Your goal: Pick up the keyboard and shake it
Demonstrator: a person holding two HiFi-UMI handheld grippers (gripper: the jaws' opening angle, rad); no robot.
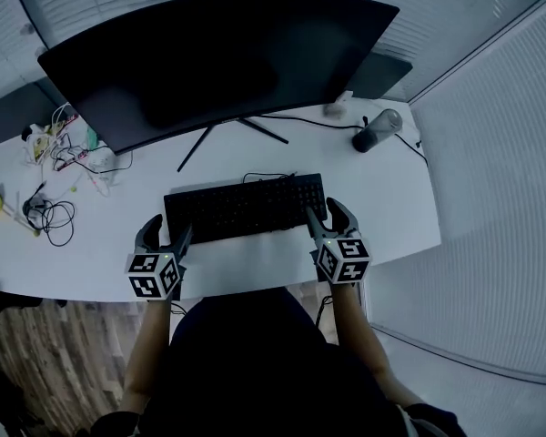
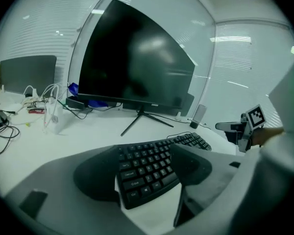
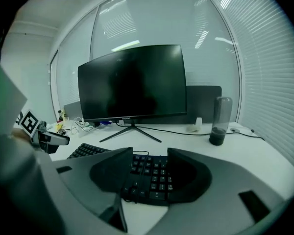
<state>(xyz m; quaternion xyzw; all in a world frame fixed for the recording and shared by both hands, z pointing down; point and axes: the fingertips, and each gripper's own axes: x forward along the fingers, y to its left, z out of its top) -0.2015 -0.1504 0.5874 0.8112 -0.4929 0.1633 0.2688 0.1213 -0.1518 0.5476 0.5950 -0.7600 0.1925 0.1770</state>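
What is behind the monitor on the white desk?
A dark panel sticks out past the right edge of the monitor, and window blinds lie beyond. The screen covers the desk directly behind it, so whatever lies there cannot be seen.

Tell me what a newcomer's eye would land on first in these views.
The big dark monitor dominates the back of the white desk. In front of it lies the black keyboard, with the left claw at its left end and the right claw at its right end, both with jaws apart. A tangle of cables clutters the desk's left side.
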